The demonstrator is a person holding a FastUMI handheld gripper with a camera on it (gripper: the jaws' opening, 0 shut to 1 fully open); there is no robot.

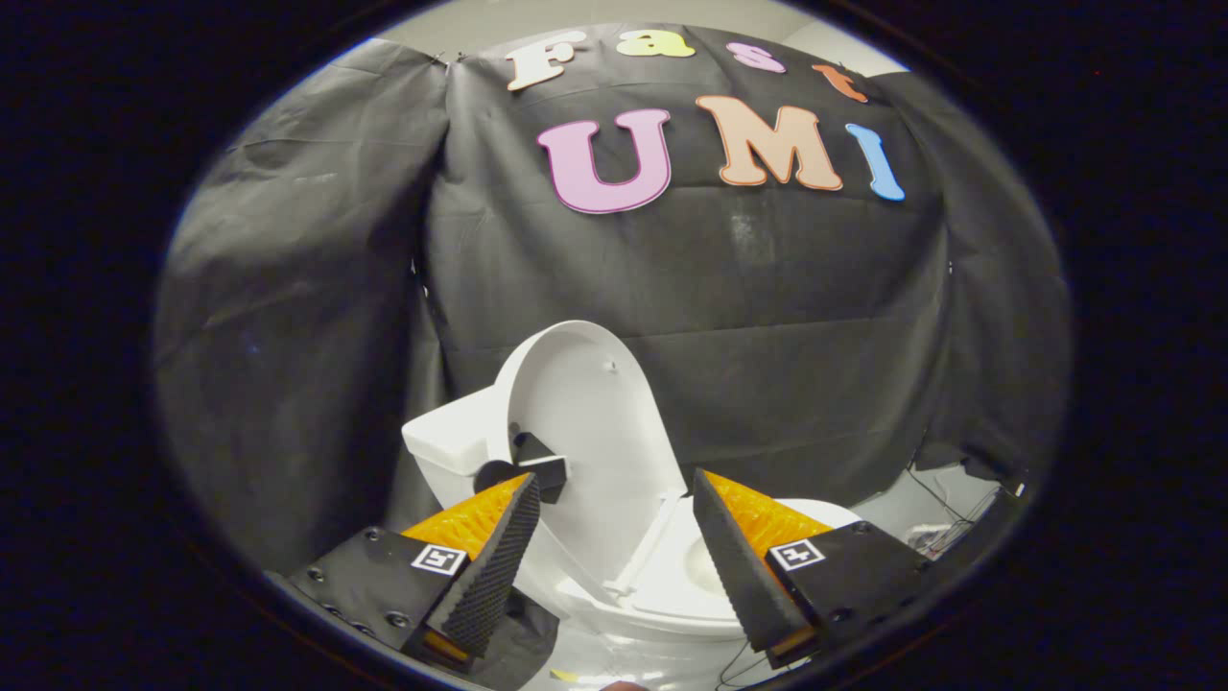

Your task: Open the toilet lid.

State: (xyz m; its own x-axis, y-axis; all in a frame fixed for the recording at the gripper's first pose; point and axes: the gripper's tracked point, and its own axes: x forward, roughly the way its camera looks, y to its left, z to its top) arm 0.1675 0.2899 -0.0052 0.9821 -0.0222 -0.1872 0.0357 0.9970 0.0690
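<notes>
Toilet lid (pixel 585 413) stands raised, leaning back toward tank (pixel 451 441), just ahead of and between the fingers. Gripper (pixel 614 499) spread wide, grasping nothing. Bowl (pixel 672 585) below. No readable brand; square markers on the fingers.

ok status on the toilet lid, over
Gripper open, fingers apart, holding nothing. Toilet lid up, standing upright against the tank. Black handle piece on lid just ahead of one finger. Nothing in the way.

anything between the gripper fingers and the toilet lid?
Nothing. In the gripper view the open gripper frames the raised toilet lid just beyond its fingers; no finger touches it.
</notes>
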